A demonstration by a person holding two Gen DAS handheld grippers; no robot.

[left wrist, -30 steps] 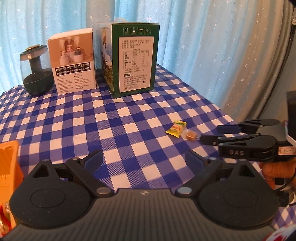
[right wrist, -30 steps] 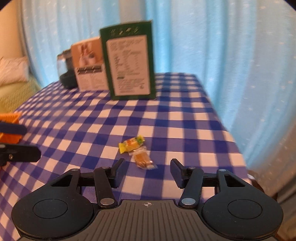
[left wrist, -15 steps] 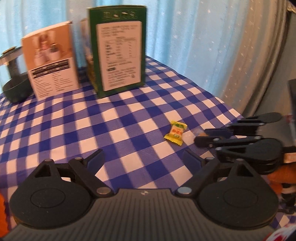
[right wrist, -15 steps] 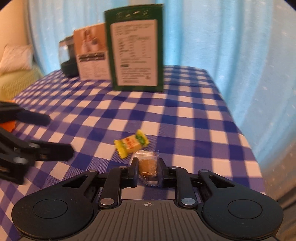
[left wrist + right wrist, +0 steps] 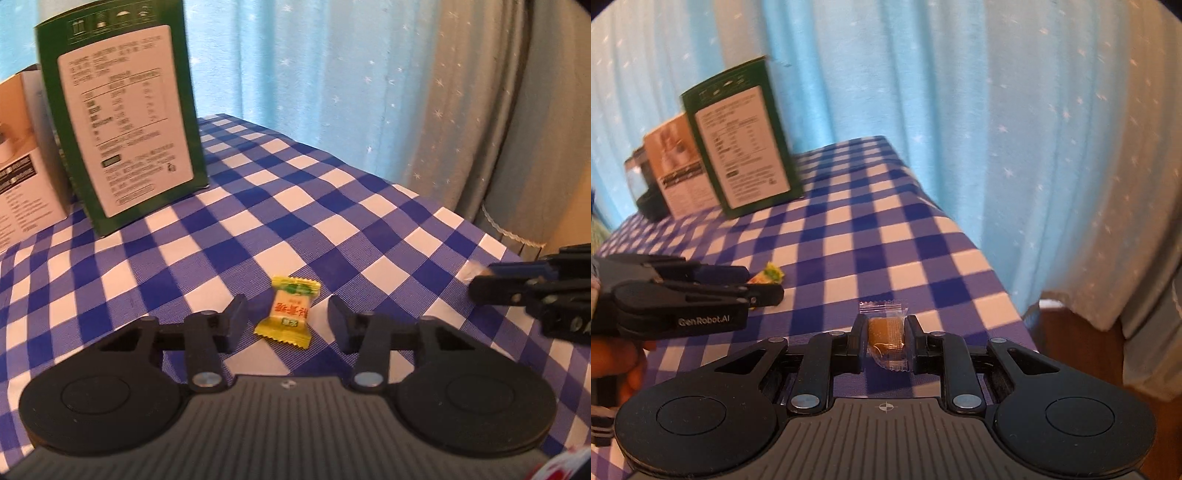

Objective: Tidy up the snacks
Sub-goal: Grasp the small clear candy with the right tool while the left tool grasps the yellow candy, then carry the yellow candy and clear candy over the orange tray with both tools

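Observation:
A yellow wrapped candy (image 5: 287,316) lies on the blue-and-white checked tablecloth (image 5: 332,206), between the open jaws of my left gripper (image 5: 285,322), which touches nothing. The candy's end also shows in the right wrist view (image 5: 768,276), partly hidden behind the left gripper (image 5: 764,291). My right gripper (image 5: 885,338) is shut on a brown candy in a clear wrapper (image 5: 886,338) and holds it above the table near its right edge. The right gripper also shows in the left wrist view (image 5: 476,280) at the far right.
A tall green box (image 5: 122,136) stands at the back of the table, with a white-and-tan box (image 5: 22,162) to its left and a dark round jar (image 5: 642,184) beyond. Blue starred curtains hang behind. The table edge (image 5: 990,258) drops off at the right.
My left gripper has moved forward and down around the yellow candy. My right gripper, shut on the brown candy, has lifted it and swung right, away from the yellow candy.

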